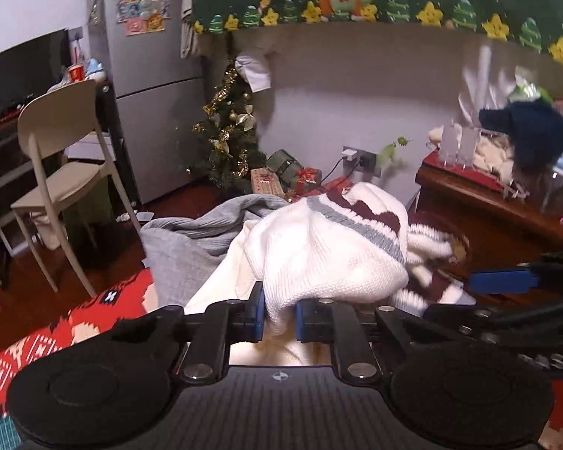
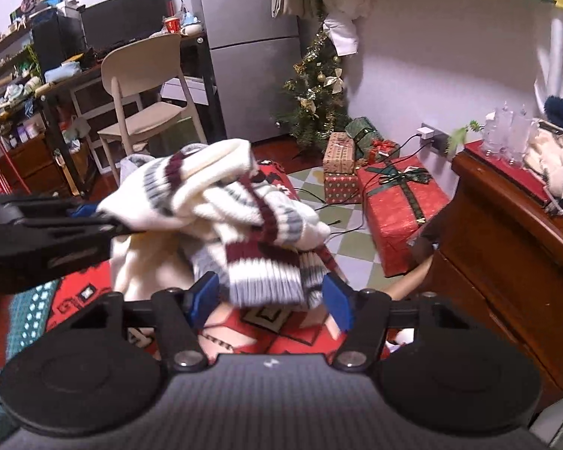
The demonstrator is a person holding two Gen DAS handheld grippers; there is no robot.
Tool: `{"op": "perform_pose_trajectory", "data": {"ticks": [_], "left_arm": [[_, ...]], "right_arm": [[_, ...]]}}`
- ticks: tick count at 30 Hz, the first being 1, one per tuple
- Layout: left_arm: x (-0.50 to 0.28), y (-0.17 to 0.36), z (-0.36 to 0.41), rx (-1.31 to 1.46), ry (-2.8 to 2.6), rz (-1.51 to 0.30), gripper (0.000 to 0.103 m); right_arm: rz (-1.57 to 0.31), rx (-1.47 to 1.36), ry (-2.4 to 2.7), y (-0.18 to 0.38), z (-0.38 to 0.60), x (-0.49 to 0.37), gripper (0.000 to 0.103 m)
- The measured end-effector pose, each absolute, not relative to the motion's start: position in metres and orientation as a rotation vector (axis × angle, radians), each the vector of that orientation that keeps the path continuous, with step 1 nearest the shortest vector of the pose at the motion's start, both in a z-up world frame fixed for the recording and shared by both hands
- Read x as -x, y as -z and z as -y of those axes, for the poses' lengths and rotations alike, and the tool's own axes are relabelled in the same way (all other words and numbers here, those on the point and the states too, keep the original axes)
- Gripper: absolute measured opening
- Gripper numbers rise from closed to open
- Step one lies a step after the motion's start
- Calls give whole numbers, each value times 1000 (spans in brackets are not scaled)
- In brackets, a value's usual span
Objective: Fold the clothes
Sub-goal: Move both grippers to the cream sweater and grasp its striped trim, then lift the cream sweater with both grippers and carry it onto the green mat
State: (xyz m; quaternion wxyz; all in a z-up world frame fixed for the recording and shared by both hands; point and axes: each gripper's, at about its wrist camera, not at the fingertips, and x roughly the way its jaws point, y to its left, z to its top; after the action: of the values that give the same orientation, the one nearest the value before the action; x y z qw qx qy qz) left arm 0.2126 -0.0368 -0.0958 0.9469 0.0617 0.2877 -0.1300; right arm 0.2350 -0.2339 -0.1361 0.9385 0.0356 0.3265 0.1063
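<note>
Left wrist: left gripper [image 1: 279,317] pinches white sweater [image 1: 319,255] over red patterned blanket [image 1: 105,311].

A bunched white knit sweater [image 1: 319,255] with maroon and grey stripes lies heaped over grey clothing [image 1: 191,240].

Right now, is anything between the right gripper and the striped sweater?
Nothing visible. The striped sweater's ribbed hem already sits between the right gripper's blue pads, and the left gripper pinches its white part.

White walls, a grey fridge [image 2: 244,56], beige chair [image 2: 146,90] and small Christmas tree [image 2: 315,97]
</note>
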Motion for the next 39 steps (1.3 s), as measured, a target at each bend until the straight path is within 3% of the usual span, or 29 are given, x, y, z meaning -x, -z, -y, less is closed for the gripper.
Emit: {"op": "perform_pose_trajectory", "data": {"ticks": [4,9,12,34,39], "left_arm": [[-185,77,23,-66,282,-574,14],[-143,59,-5,-11,279,-580,13],[-118,55,-25,21,255,-594,13],[91,46,-134,320,-17,-625,12],[118,60,-159,423,-50,-661,12]], "right_arm": [[-670,-86,-250,132,220,-238,65],[-643,-61,-308,117,194,-213,29],[-615,-55,-355,104,176,-189,21],[-728,-24,-720,66,46,27,15],[-809,-22,-765,83,37,53,15]]}}
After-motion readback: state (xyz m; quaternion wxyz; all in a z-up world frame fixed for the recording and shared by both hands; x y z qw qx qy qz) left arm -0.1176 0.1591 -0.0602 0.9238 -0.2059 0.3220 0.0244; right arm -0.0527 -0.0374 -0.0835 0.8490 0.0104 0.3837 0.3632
